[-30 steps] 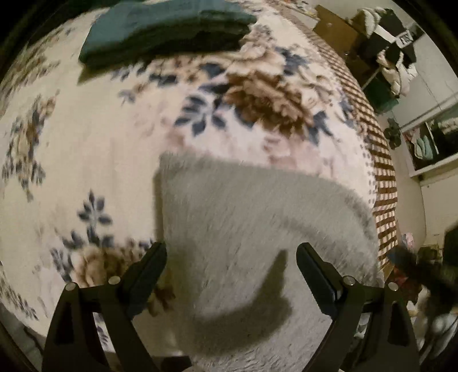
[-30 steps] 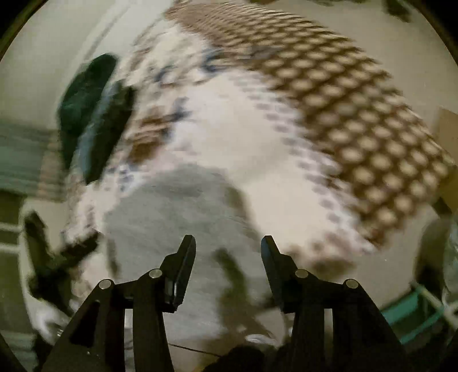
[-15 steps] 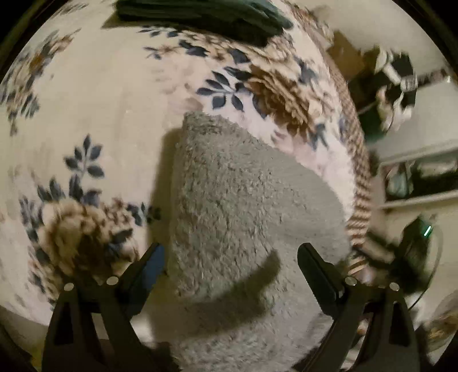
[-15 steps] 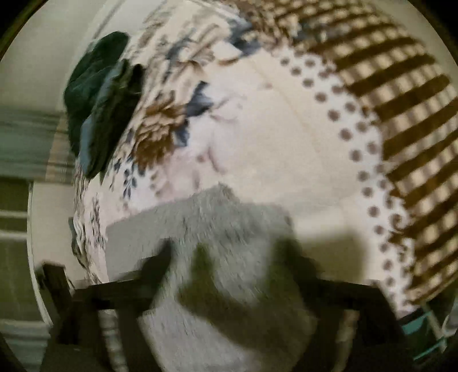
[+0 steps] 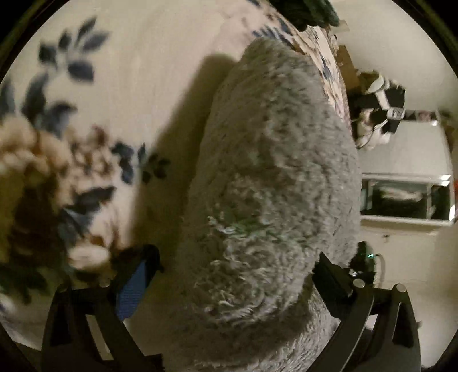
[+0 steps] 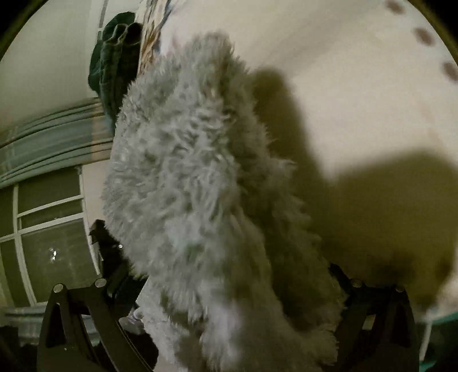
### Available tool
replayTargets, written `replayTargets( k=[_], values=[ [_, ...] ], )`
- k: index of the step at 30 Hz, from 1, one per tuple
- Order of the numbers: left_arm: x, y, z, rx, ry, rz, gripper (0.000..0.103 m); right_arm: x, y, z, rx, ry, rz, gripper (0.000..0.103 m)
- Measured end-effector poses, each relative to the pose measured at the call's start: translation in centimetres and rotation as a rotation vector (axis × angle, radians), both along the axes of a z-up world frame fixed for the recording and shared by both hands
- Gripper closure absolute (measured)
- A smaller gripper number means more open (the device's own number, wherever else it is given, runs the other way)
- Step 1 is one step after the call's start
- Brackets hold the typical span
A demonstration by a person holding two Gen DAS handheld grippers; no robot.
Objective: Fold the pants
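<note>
The folded grey fleece pants (image 5: 269, 183) lie on the floral bedspread (image 5: 128, 71) and fill the middle of both views; they also show in the right wrist view (image 6: 194, 183). My left gripper (image 5: 234, 271) is open, low at the near end of the pants, with one finger on each side of the folded bundle. My right gripper (image 6: 226, 274) is open too, wide around the pants' other end, its right finger mostly hidden by the fleece.
A pile of dark green folded clothes (image 6: 117, 60) sits at the far end of the bed (image 5: 312, 11). Beyond the bed edge are boxes and clutter (image 5: 377, 114) and a window with curtains (image 6: 48, 206).
Both grippers have dropped close to the bed and moved in on the pants, which now fill both views between the fingers. The right jaws have opened wider.
</note>
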State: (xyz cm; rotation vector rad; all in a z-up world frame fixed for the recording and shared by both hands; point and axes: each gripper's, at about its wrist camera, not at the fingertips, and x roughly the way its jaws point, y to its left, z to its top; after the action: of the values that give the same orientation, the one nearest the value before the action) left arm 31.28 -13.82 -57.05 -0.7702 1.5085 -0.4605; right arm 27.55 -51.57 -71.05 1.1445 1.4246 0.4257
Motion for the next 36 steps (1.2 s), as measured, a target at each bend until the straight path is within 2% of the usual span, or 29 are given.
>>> replayTargets(
  k=[4,5,6,7,9,11,16,22,24,28,32,36],
  values=[
    [-0.4,-0.3,0.9,-0.015,-0.008,0.034,0.002,0.0,0.1,-0.1,0.045,-0.009,-0.046,0.002],
    [-0.3,-0.6,1.5,-0.004,-0.03,0.033,0.007,-0.2,0.1,0.1,0.059,-0.019,-0.059,0.015],
    [-0.4,-1.0,2.3,0.006,-0.051,0.021,0.021,-0.3,0.2,0.3,0.045,-0.017,-0.059,0.034],
    [-0.2,-1.5,2.7,0.01,-0.06,0.017,0.036,-0.5,0.4,0.7,0.029,-0.021,-0.056,0.039],
    [-0.1,-1.8,4.2,0.022,-0.079,0.009,0.044,-0.9,0.4,1.4,0.01,-0.03,-0.073,0.051],
    [-0.1,-2.0,5.3,0.017,-0.089,0.011,0.048,-1.1,0.5,2.3,-0.001,-0.042,-0.086,0.055],
    [0.3,-1.8,8.4,0.021,-0.128,0.004,0.049,-0.9,1.3,5.5,-0.022,-0.07,-0.087,0.058],
    [2.7,-0.1,13.7,0.011,-0.202,0.037,0.049,0.6,1.1,11.6,-0.032,-0.116,-0.056,0.059],
    [5.0,0.4,16.0,0.005,-0.248,0.049,0.049,2.0,1.4,13.7,-0.039,-0.144,-0.046,0.059],
    [10.4,1.7,18.5,-0.009,-0.311,0.076,0.049,7.2,2.4,18.0,-0.059,-0.224,-0.028,0.059],
    [18.3,3.4,20.3,-0.019,-0.357,0.093,0.049,15.4,3.9,21.2,-0.075,-0.287,-0.043,0.059],
    [28.6,5.9,20.5,-0.009,-0.383,0.119,0.049,24.8,6.3,23.0,-0.089,-0.332,-0.046,0.059]
  ],
)
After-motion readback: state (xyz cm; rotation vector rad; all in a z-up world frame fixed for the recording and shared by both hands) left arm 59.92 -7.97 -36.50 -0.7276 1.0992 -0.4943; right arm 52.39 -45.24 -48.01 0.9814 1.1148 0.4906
